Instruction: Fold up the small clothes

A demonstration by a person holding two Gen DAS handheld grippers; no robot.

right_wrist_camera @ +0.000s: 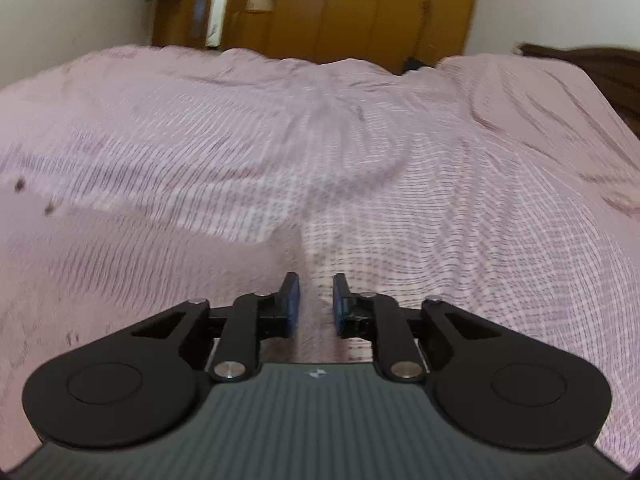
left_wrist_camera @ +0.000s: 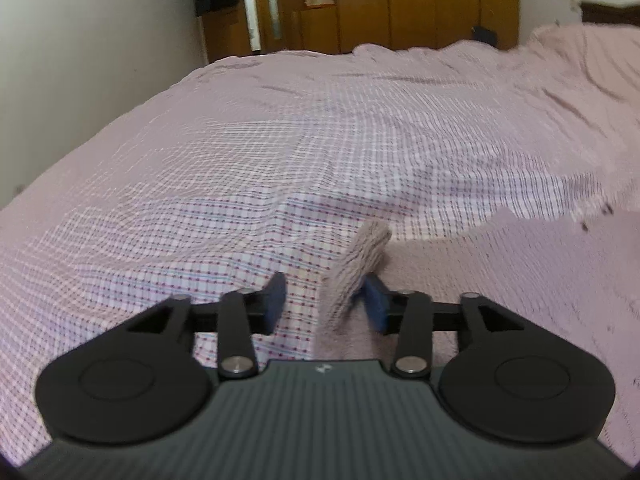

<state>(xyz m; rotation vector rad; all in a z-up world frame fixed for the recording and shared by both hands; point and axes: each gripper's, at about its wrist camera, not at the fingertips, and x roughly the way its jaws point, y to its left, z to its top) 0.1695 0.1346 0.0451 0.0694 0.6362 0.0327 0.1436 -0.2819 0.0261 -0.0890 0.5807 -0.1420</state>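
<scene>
A small pale pink garment (left_wrist_camera: pixel 520 272) lies on the checked bed sheet (left_wrist_camera: pixel 240 168) at the right of the left wrist view. Its ribbed cuff (left_wrist_camera: pixel 356 268) sticks up between the fingers of my left gripper (left_wrist_camera: pixel 326 300), against the right blue pad (left_wrist_camera: pixel 376 304). The left gripper's jaws stand wide apart. In the right wrist view the same garment (right_wrist_camera: pixel 120 264) fills the left side, its edge running under my right gripper (right_wrist_camera: pixel 316 300). The right gripper's jaws stand a little apart with nothing clamped between them.
The bed sheet (right_wrist_camera: pixel 460 200) is wrinkled, with folds toward the far right. A white wall (left_wrist_camera: pixel 80 40) runs along the bed's left side. Wooden wardrobes (left_wrist_camera: pixel 400 0) and a doorway stand beyond the far edge. A dark headboard (right_wrist_camera: pixel 600 68) is at the right.
</scene>
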